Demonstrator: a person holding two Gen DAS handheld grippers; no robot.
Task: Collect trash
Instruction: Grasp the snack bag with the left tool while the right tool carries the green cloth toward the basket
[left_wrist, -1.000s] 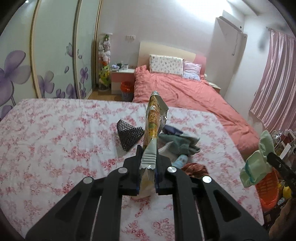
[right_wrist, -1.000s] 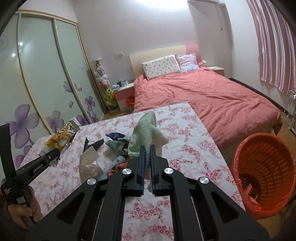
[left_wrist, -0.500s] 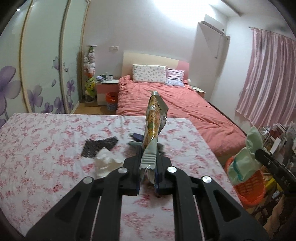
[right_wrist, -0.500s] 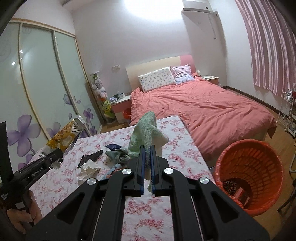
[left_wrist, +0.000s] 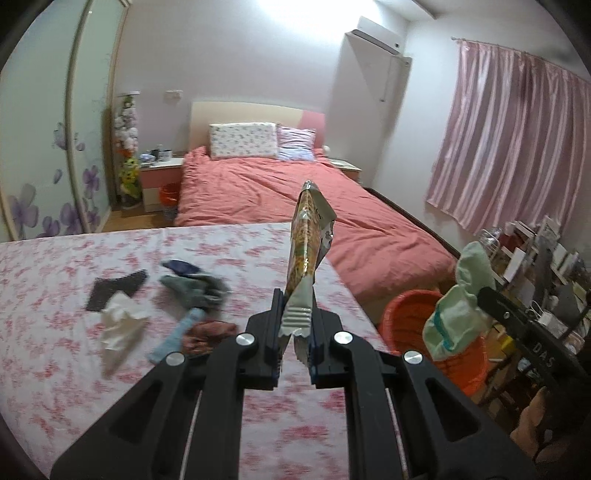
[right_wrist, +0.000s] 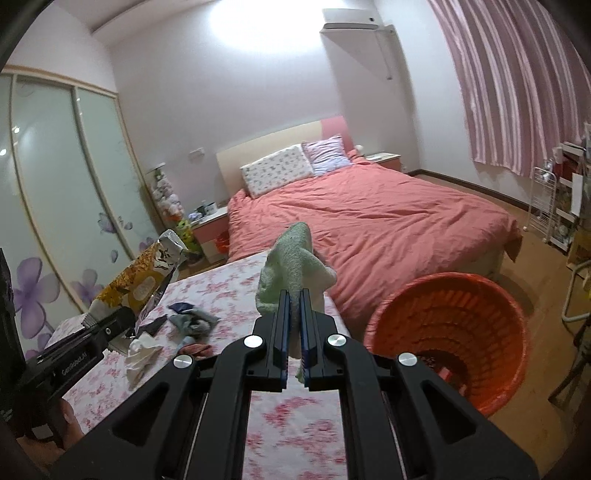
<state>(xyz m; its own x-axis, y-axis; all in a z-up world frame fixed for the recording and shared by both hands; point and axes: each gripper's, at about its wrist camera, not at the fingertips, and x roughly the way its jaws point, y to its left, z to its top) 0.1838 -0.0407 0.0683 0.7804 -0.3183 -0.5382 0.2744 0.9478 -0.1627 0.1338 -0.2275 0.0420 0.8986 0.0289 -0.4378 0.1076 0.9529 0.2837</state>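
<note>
Pink walls and a pink-quilted bed frame a floral-clothed table strewn with litter. Above its near edge a snack wrapper stands upright, pinched at its crimped end in the left gripper, jaws clenched on the foil. Just to the right, a pale green cloth rises from the right gripper, jaws clamped on its lower fold. An orange basket waits on the floor beside the table's corner, some scraps already at its bottom. On the table remain a crumpled tissue, a dark mesh scrap, a grey-blue rag and a blue tube.

Likely trouble: the wrapper is light and tall, so letting go before it is over the rim could send it fluttering to the floor; the cloth could catch on the basket's edge and hang there. With both tools heading for one basket, they might also knock together.

Both grippers point forward and slightly down, side by side, a person's hand visible behind the left one.
</note>
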